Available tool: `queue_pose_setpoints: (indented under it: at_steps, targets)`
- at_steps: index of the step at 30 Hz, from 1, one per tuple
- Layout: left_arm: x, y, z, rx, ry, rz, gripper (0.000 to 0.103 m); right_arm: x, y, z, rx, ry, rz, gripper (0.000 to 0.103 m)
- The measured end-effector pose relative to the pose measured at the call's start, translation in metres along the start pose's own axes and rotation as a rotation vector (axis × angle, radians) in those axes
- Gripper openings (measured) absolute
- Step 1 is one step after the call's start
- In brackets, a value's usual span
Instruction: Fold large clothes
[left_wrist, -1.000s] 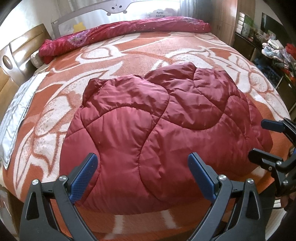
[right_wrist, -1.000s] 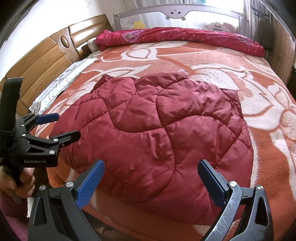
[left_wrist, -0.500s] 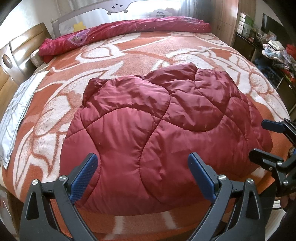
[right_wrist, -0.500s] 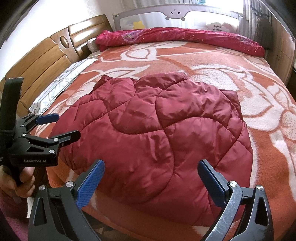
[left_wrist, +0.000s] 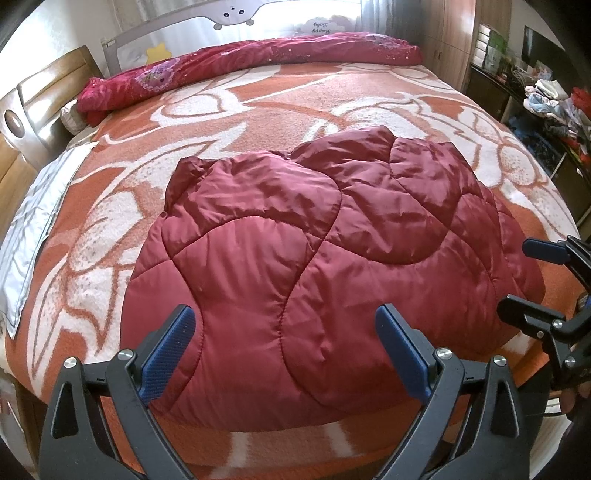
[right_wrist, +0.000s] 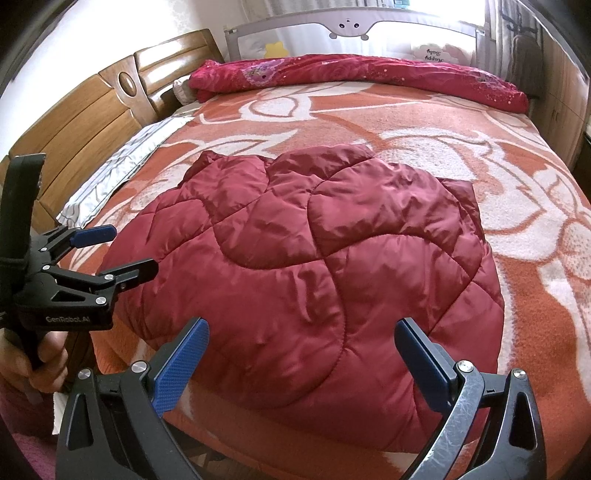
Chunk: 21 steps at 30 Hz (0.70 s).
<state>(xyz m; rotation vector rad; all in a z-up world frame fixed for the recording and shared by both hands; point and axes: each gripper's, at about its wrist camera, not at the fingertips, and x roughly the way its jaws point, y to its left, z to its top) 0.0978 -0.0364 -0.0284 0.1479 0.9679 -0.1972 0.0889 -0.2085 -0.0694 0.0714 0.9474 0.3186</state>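
Note:
A dark red quilted puffer garment (left_wrist: 314, 266) (right_wrist: 314, 266) lies folded into a rounded bundle near the front edge of the bed. My left gripper (left_wrist: 284, 350) hovers open just short of its near edge, nothing between the blue pads. In the right wrist view the left gripper (right_wrist: 122, 251) shows from the side at the garment's left, open, held by a hand (right_wrist: 33, 365). My right gripper (right_wrist: 299, 362) is open over the garment's near right part. It also appears at the right edge of the left wrist view, the right gripper (left_wrist: 517, 280) open beside the bundle.
The bed carries an orange and white flowered blanket (left_wrist: 258, 110) (right_wrist: 535, 229). A rolled red quilt (left_wrist: 240, 70) (right_wrist: 351, 74) lies along the far side under a grey bed rail (right_wrist: 351, 26). A wooden headboard (right_wrist: 92, 110) stands left; cluttered shelves (left_wrist: 546, 96) stand right.
Almost nothing has moved; both grippers stay open and the garment lies as before, with only a slight shift of view.

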Motion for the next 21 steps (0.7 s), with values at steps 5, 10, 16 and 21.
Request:
queue_pose_setpoints:
  at_steps: [5, 10, 16, 21]
  targets:
    - [0.0015, 0.0000, 0.0017, -0.003, 0.004, -0.002, 0.099, 0.0007, 0.0000, 0.0017, 0.000, 0.000, -0.003, 0.101]
    - [0.0021, -0.0009, 0.0019, 0.010, 0.001, 0.008, 0.099, 0.0014, -0.0009, 0.0019, 0.004, 0.002, -0.007, 0.101]
    - [0.0033, -0.0008, 0.0000, 0.018, 0.013, 0.005, 0.099, 0.0015, -0.0012, 0.0008, 0.006, 0.002, -0.009, 0.101]
    - [0.0053, 0.0039, 0.0016, -0.001, 0.028, -0.022, 0.099, 0.0016, -0.0015, 0.0008, 0.007, 0.003, -0.009, 0.101]
